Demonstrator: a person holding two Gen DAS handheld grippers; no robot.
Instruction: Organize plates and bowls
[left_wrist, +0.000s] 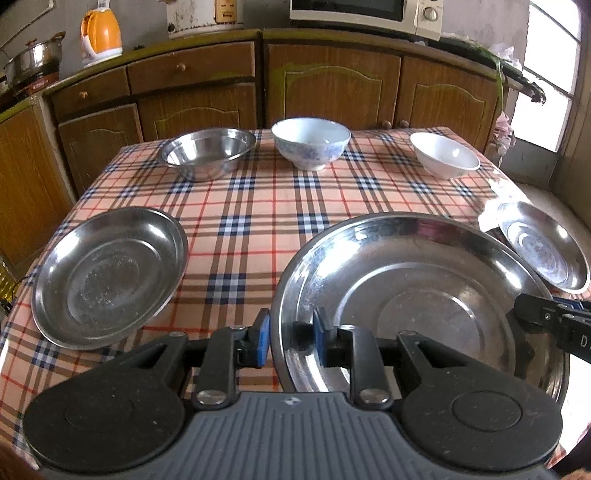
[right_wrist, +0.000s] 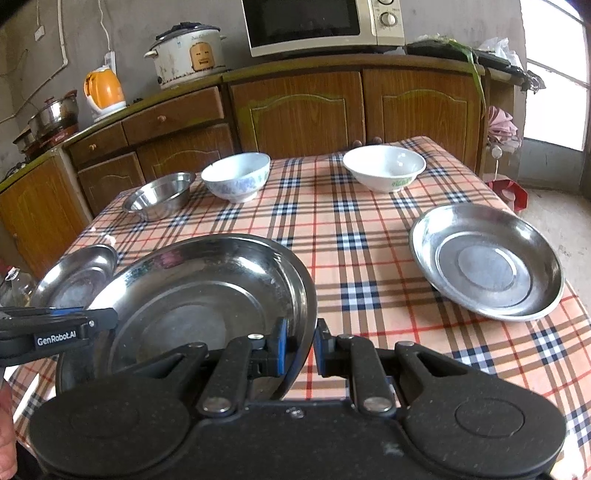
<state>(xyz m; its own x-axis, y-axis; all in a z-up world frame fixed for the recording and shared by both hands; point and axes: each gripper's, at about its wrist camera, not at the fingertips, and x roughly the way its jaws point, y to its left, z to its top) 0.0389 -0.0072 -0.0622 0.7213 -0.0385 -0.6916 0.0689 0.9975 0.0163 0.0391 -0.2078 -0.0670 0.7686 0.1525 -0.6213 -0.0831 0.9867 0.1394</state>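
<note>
While each hand-held gripper, left (left_wrist: 290, 338) and right (right_wrist: 301, 349), pinches an opposite rim of the large steel plate (left_wrist: 417, 295) low over the bench (left_wrist: 258, 206), uneven lowering could tilt it and slip the thin rim free.

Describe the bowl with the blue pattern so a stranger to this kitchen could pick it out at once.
Start at the plaid-clothed table in front of the wooden cabinets. Three bowls line its far edge, and the patterned bowl is the middle one. It stands between a steel bowl and a plain white bowl, and it alone has a blue floral print on its white outside.
</note>
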